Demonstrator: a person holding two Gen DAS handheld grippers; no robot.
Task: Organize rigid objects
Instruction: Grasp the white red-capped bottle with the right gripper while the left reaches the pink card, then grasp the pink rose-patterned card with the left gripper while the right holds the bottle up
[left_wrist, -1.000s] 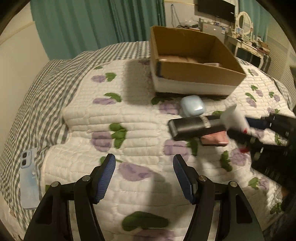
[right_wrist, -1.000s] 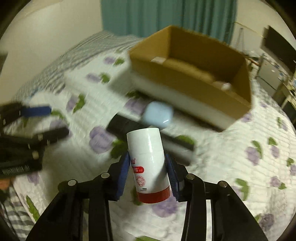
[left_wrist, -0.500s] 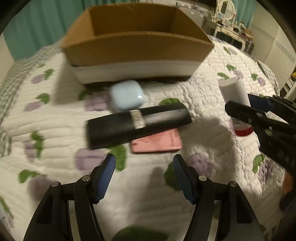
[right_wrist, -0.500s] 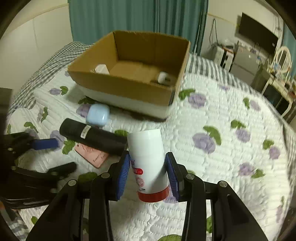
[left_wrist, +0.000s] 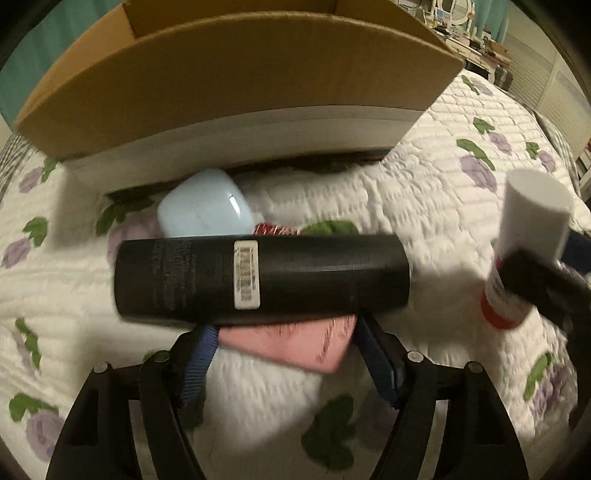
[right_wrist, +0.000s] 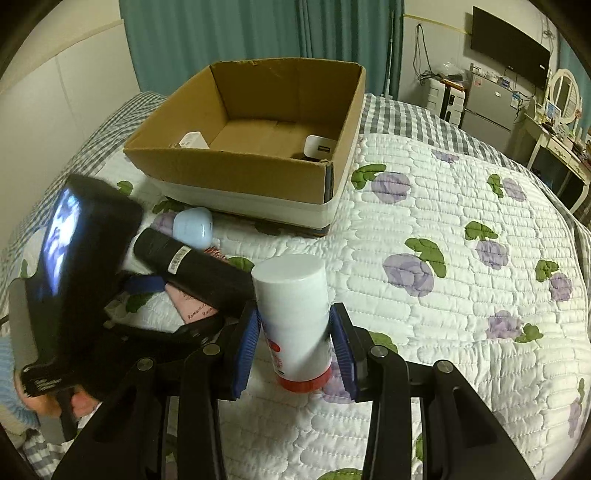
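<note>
A black cylinder (left_wrist: 262, 280) lies across a pink card (left_wrist: 295, 343) on the quilt, with a pale blue case (left_wrist: 205, 208) behind it. My left gripper (left_wrist: 284, 354) is open, its fingers straddling the pink card just under the cylinder. My right gripper (right_wrist: 293, 343) is shut on a white bottle with a red base (right_wrist: 295, 317), held upright above the quilt; the bottle also shows in the left wrist view (left_wrist: 524, 247). The cardboard box (right_wrist: 240, 173) stands behind, holding two small white items. The cylinder (right_wrist: 192, 269) and blue case (right_wrist: 194, 227) show in the right wrist view.
The bed's quilt (right_wrist: 461, 295) stretches to the right of the box. The left gripper's body with a lit screen (right_wrist: 74, 258) fills the left of the right wrist view. Furniture and a mirror (right_wrist: 561, 96) stand at the far right.
My left gripper has moved forward up to the black cylinder and pink card, its fingers now around the card. My right gripper still holds the white bottle and has shifted a little.
</note>
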